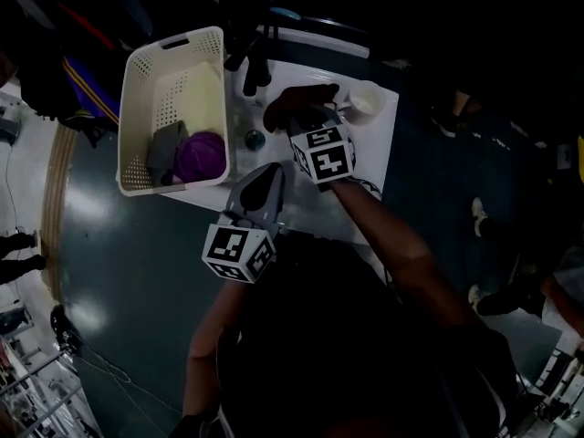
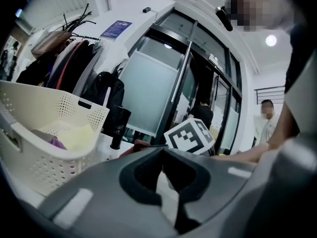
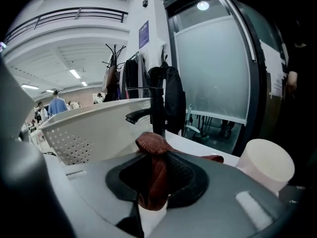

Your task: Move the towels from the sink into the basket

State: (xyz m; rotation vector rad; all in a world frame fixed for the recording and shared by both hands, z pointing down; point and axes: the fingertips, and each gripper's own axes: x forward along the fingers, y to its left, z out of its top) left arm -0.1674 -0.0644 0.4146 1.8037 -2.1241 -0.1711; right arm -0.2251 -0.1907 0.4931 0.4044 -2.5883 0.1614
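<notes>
My right gripper (image 1: 298, 119) is shut on a dark red towel (image 1: 297, 101), lifted over the white sink (image 1: 242, 117). In the right gripper view the red towel (image 3: 153, 167) is bunched between the jaws of the right gripper (image 3: 156, 182) and sticks up past them. The white perforated basket (image 1: 137, 71) stands at the sink's left. It holds a yellow towel (image 1: 203, 94), a grey towel (image 1: 166, 149) and a purple towel (image 1: 201, 156). My left gripper (image 1: 265, 185) hovers near the sink's front edge, shut and empty; in its own view the left gripper (image 2: 163, 170) has its jaws together.
A black faucet (image 1: 255, 62) rises at the back of the sink, close beside the basket. A white cup-like cylinder (image 1: 363, 101) stands at the counter's far right. Coats hang on a rack (image 2: 64, 58) behind the basket. A person (image 2: 266, 120) stands in the background.
</notes>
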